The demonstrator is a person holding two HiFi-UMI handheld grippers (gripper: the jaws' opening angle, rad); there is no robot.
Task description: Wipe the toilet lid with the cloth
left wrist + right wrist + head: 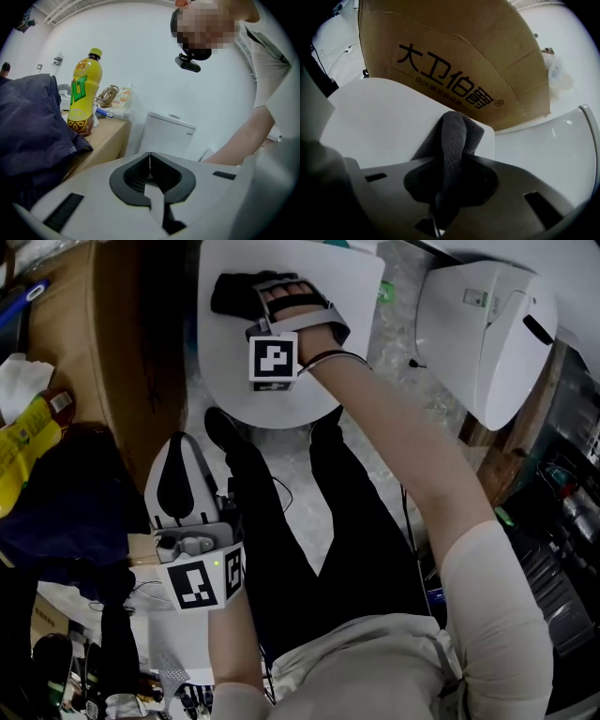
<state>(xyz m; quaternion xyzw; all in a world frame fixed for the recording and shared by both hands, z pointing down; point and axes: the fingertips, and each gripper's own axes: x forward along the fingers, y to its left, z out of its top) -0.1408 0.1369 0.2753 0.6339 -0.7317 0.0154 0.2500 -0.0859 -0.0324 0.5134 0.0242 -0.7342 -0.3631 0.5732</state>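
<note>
The white toilet lid lies shut at the top middle of the head view. My right gripper rests over its far left part, shut on a dark grey cloth that bunches out past the fingertips onto the lid. In the right gripper view the cloth rises folded between the closed jaws of the right gripper, with the lid beneath it. My left gripper hangs low at the left, away from the toilet, shut and empty. In its own view the left gripper has its tips meeting.
A brown cardboard box stands close against the lid's left side, with a yellow bottle and small items on top. A dark blue garment lies beside it. The toilet tank is at the right. The person's dark-trousered legs stand before the bowl.
</note>
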